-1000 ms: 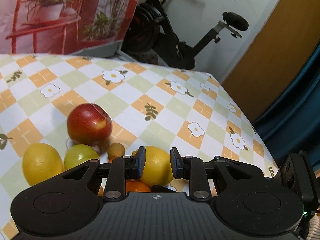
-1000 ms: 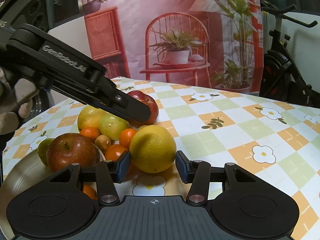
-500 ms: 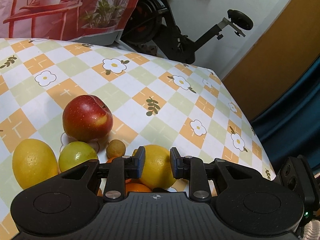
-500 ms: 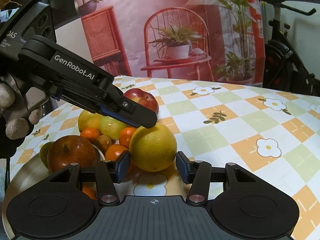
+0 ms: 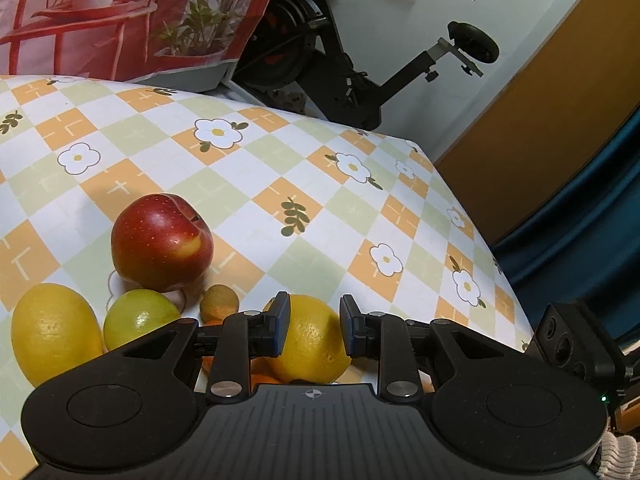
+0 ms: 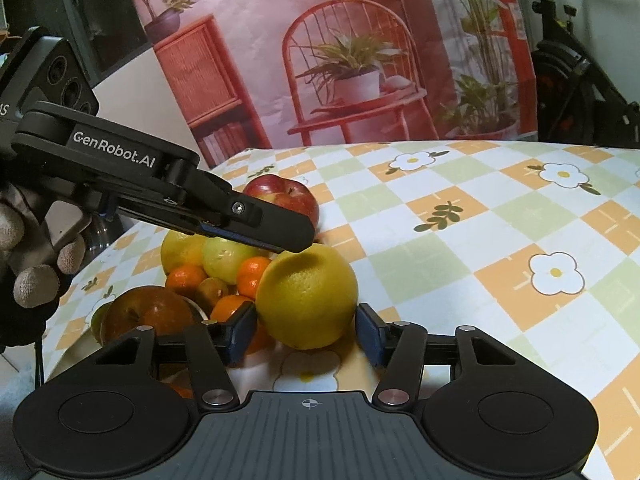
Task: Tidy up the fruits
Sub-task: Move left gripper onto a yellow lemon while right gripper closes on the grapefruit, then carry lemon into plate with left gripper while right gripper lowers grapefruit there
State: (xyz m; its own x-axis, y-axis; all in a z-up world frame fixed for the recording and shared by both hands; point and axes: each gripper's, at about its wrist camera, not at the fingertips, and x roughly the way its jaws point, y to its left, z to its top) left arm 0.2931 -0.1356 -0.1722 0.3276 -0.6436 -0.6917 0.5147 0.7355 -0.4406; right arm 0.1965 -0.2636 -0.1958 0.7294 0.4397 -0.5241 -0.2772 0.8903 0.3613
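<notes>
Over on the left of the right-wrist view, a gloved hand [image 6: 36, 264] holds the left claw [image 6: 294, 240], which reaches in with its jaws pinched together on nothing and its tip right at the top of the big lemon [image 6: 307, 295]; whether it actually touches I can't tell. Below it sits the fruit pile: a red apple [image 6: 146, 314] on a plate [image 6: 74, 354], a few mandarins [image 6: 253, 270], a kiwi [image 6: 212, 293], a green citrus [image 6: 228, 257], another lemon [image 6: 182, 249] and a second red apple [image 6: 286, 197] at the back. Moving right, the big lemon rests on the bench [image 6: 460, 248] at the edge of the pile, sitting between the fingers of the right claw [image 6: 307, 334]. Those jaws have just been opening and stand apart, pads not pressing on the lemon. Further right it's just flowery tablecloth. Progress-wise I'd say it's early: most fruit is still heaped together unsorted, with only that one apple clearly on the plate, so basically the whole sorting job is left.
</notes>
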